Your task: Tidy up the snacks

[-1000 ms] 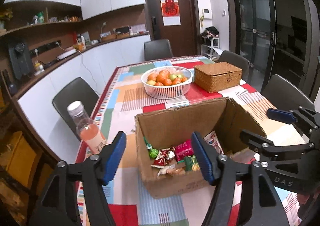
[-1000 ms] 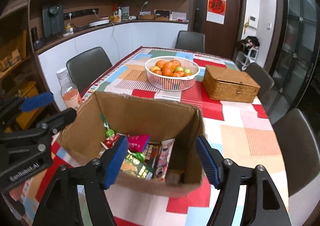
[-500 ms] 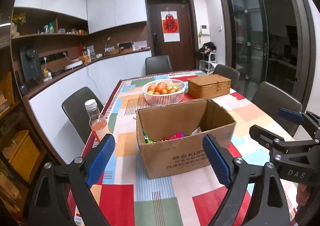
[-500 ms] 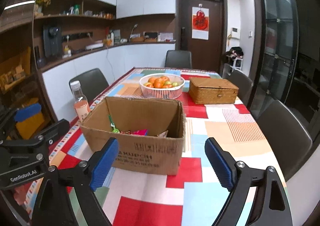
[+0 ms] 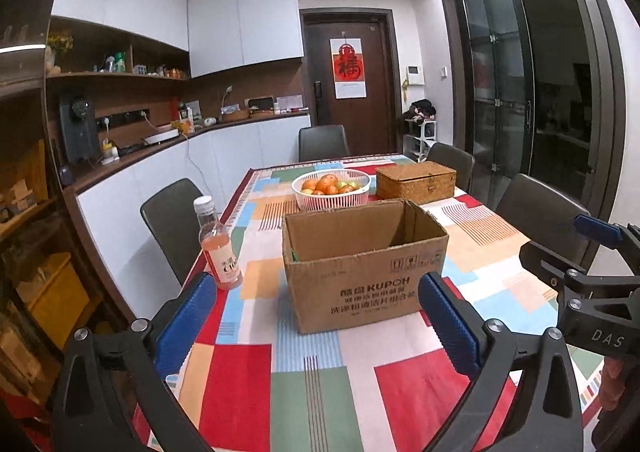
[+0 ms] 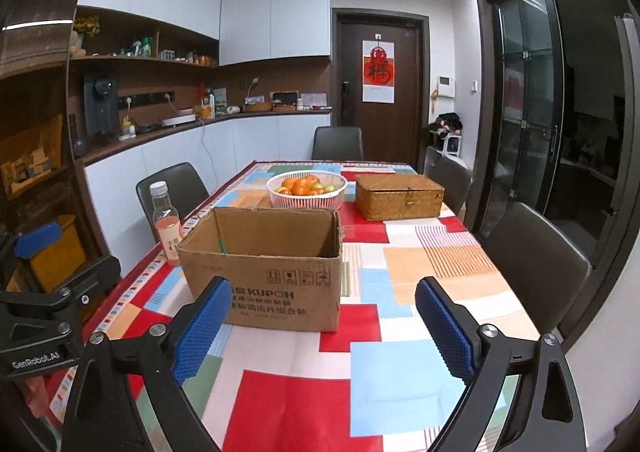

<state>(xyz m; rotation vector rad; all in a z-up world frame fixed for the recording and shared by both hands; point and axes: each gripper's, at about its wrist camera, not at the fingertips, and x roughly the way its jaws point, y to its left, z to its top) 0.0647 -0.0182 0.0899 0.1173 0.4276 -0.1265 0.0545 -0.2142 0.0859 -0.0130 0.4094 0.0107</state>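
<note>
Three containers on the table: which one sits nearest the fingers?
The cardboard box, open-topped with printed lettering on its front. The white fruit basket and closed wicker box stand behind it.

An open brown cardboard box (image 5: 362, 268) stands upright on the tablecloth (image 5: 320, 384), just in front of the fruit basket (image 5: 331, 187), printed side nearest. Inside, only a green wrapper tip (image 6: 221, 246) shows (the rest hidden).

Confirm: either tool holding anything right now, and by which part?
Nothing held. The left tool and right tool have just been opening, with only air between the pads. Both are short of the cardboard box on the table.
</note>
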